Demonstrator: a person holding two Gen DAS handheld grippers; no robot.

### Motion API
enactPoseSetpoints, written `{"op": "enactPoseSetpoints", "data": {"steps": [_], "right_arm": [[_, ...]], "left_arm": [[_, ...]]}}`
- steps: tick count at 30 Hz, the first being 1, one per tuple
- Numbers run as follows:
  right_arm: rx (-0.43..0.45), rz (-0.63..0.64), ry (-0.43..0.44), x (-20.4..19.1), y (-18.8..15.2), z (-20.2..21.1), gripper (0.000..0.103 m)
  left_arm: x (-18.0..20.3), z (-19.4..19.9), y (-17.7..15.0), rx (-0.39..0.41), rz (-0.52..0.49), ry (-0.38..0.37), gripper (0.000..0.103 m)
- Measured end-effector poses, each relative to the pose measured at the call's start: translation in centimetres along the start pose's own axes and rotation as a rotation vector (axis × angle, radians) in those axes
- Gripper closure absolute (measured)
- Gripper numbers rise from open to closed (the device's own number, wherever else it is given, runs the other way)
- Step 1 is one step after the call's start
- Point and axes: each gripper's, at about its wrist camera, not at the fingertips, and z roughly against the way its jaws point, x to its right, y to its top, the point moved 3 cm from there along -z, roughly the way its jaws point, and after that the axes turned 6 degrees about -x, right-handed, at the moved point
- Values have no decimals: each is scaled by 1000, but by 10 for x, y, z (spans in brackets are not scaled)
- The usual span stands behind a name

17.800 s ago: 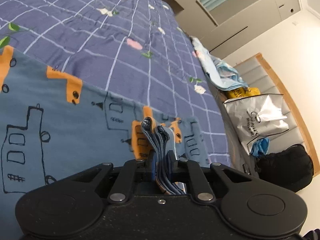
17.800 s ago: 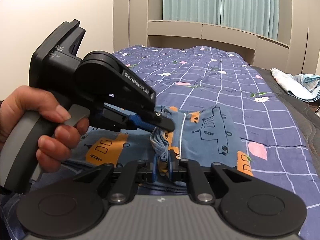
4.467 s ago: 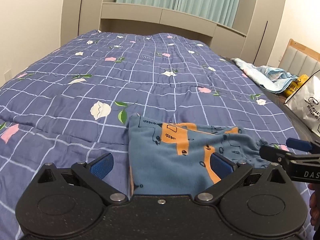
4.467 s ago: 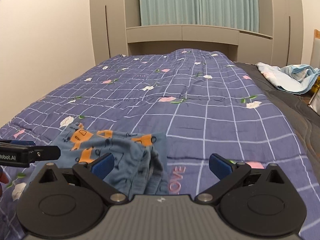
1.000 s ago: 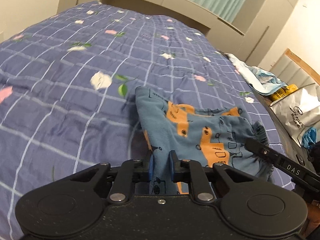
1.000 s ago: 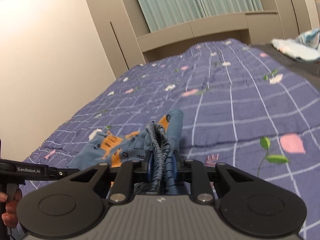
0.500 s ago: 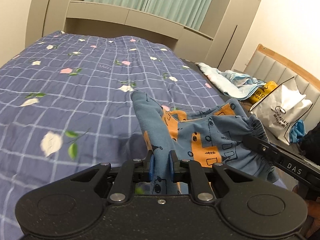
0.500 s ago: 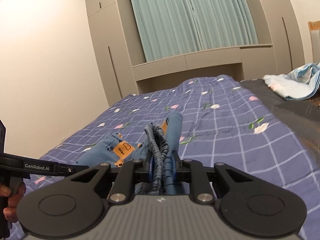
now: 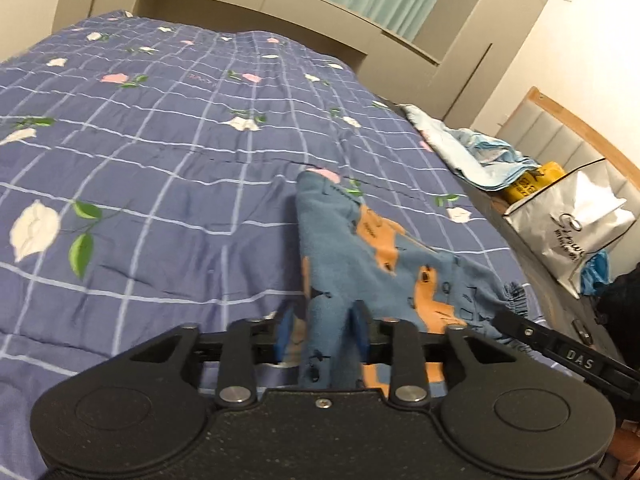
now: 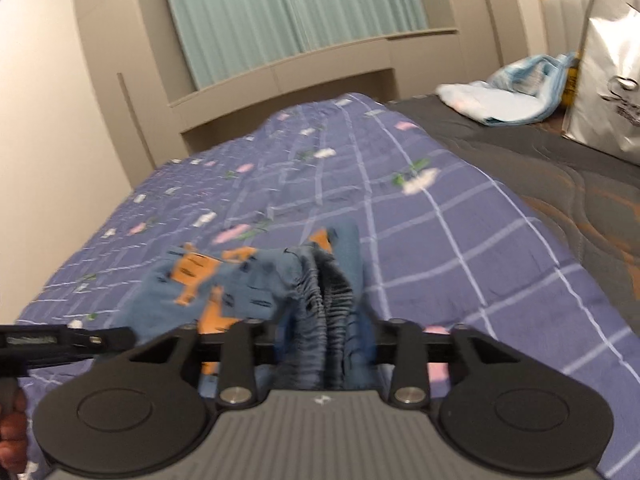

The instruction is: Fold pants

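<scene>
Both claws opening since before, pants [image 9: 360, 256] between left claw [image 9: 322, 330] pads, seemingly loose

One pants [image 9: 360, 248]; two grippers, left [image 9: 322, 330] and right [image 10: 324, 336]; one quilt [image 9: 160, 152]; one white bag [image 9: 576, 224]; one yellow packet [image 9: 528, 186]; one pale blue cloth heap [image 9: 476, 152]; one curtain [image 10: 296, 12]; one hand [image 10: 12, 436].

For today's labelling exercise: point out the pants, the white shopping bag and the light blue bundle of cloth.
pants [image 9: 348, 248], left wrist view, blue leg panel.
white shopping bag [image 9: 580, 216], left wrist view, front face.
light blue bundle of cloth [image 10: 516, 92], right wrist view, crumpled middle.
</scene>
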Motion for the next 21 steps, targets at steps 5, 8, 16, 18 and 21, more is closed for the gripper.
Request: {"op": "enactPoseSetpoints", "data": {"steps": [5, 8, 16, 18, 21], "right_arm": [[16, 6, -25, 7, -8, 8, 20], [37, 26, -35, 4, -12, 20, 11], [111, 67, -46, -9, -10, 52, 0], [126, 82, -47, -15, -10, 58, 0], [153, 103, -50, -23, -11, 68, 0]], "left_arm": [[5, 15, -3, 33, -26, 50, 20], [11, 25, -7, 50, -49, 73, 7], [25, 56, -15, 143, -105, 174, 1], [28, 64, -18, 167, -115, 191, 1], [31, 75, -23, 205, -128, 212, 1]]}}
